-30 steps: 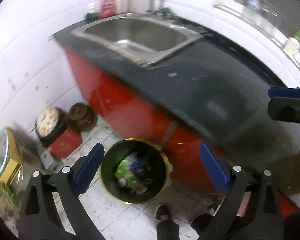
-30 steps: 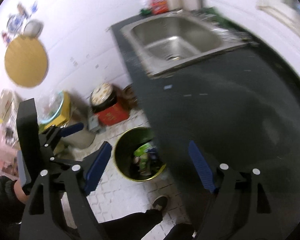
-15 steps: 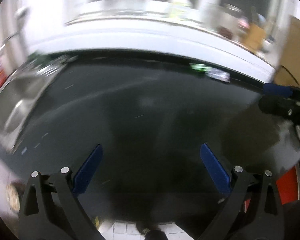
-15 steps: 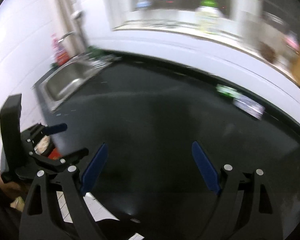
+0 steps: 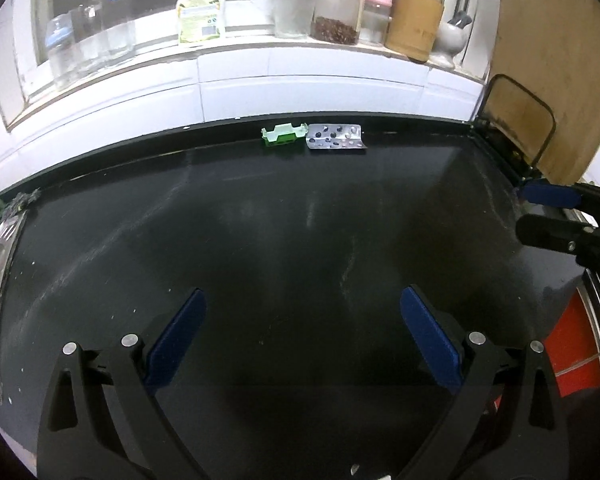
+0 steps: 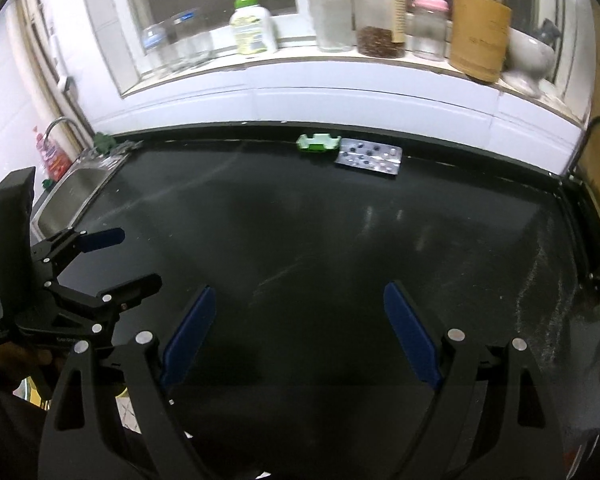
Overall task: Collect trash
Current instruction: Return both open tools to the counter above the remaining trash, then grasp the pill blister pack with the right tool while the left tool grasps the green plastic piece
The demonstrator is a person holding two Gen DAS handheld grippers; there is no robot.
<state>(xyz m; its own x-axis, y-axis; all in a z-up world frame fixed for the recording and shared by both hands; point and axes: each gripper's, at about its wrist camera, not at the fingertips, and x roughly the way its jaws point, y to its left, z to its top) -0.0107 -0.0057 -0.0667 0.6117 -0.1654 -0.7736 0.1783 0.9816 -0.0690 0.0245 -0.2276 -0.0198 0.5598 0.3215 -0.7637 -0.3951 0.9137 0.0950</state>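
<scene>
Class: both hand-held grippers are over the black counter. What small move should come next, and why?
Probably reach the right hand-held gripper forward toward the used blister pack at the counter's back edge. It hangs open and empty, and the pack and the green plastic piece beside it lie untouched.

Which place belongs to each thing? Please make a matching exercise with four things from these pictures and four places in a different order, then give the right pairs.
Things:
1. green plastic piece
2. blister pack
3. bamboo holder
4. sink

Places:
A. on the windowsill, with sticks in it
B. at the left end of the counter
C. on the counter by the back wall, left of the silver trash
D. on the counter by the back wall, right of the green trash

Pairs: 1-C, 2-D, 3-A, 4-B
</scene>
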